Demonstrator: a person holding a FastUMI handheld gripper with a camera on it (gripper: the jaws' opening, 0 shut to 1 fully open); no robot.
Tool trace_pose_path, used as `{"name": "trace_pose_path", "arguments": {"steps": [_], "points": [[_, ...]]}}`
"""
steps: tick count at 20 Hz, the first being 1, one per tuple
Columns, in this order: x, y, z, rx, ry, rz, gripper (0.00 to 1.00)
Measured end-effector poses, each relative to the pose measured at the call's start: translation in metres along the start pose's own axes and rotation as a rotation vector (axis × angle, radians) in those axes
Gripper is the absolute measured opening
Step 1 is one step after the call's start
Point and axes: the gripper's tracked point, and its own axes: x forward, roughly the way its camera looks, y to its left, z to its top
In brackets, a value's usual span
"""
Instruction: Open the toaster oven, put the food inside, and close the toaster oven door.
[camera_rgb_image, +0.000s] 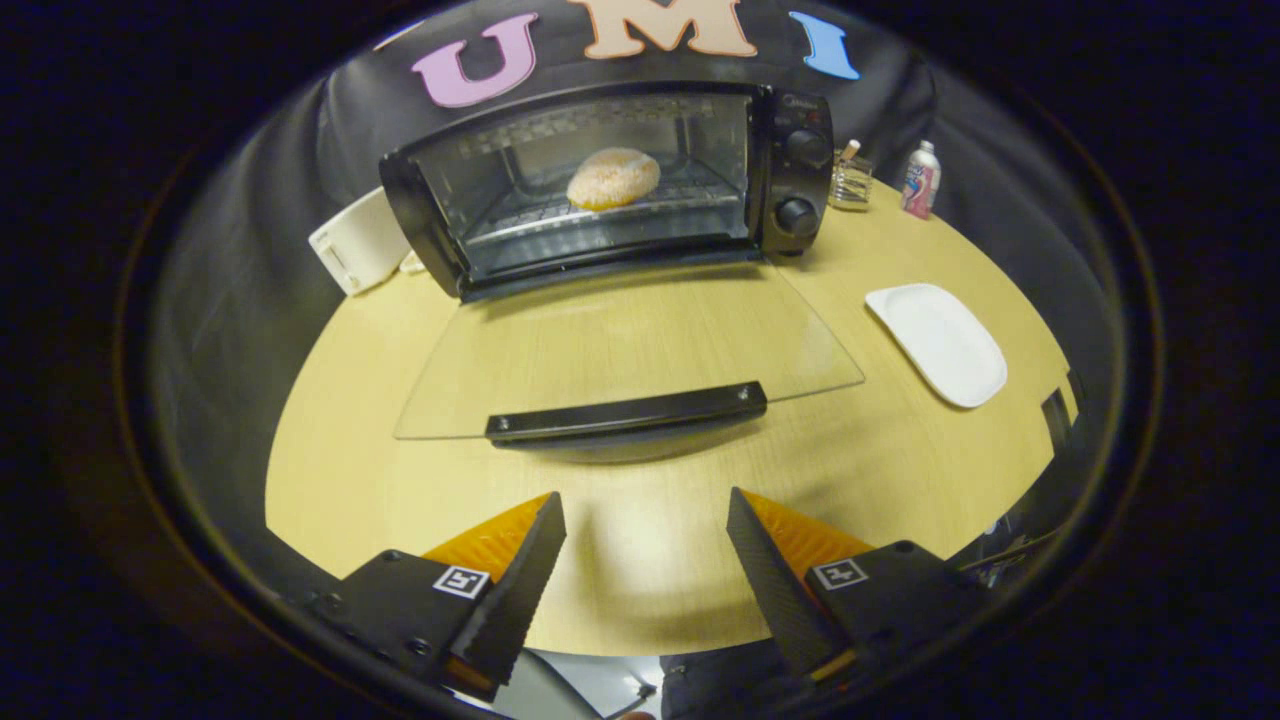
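- Toaster oven (600, 180): stands at the far side of the tabletop (640, 560), against the booth's black cloth wall. Its glass door (620, 345) is folded fully down, lying flat and pointing toward the gripper; the door's dark handle bar (627, 412) sits at the near edge.
- Food (613, 178): a round, pale bun-like item resting on the wire rack inside the oven cavity.
- Controls: two round knobs (798, 215) on the oven's right-hand panel. A small mark sits near the top of that panel, too small to read.
- Gripper (645, 525): fingers spread wide apart and released, holding nothing. They hover over bare tabletop, near the door handle and short of it, not touching it.
- Surroundings: a white plate (938, 343) lies right of the open door, well apart from it. A small glass jar (851, 182) and a white bottle (921, 180) with a coloured label, not legible, stand just right of the oven. A white boxy object (358, 242) sits at the oven's left.
- Surface: light wood-grain tabletop; the space between fingers and handle is unobstructed.
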Motion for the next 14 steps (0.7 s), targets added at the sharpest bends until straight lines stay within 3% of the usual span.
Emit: {"name": "trace_pose_path", "arguments": {"steps": [14], "points": [[0.008, -0.002, 0.028, -0.099, -0.044, -0.042, 0.99]]}}
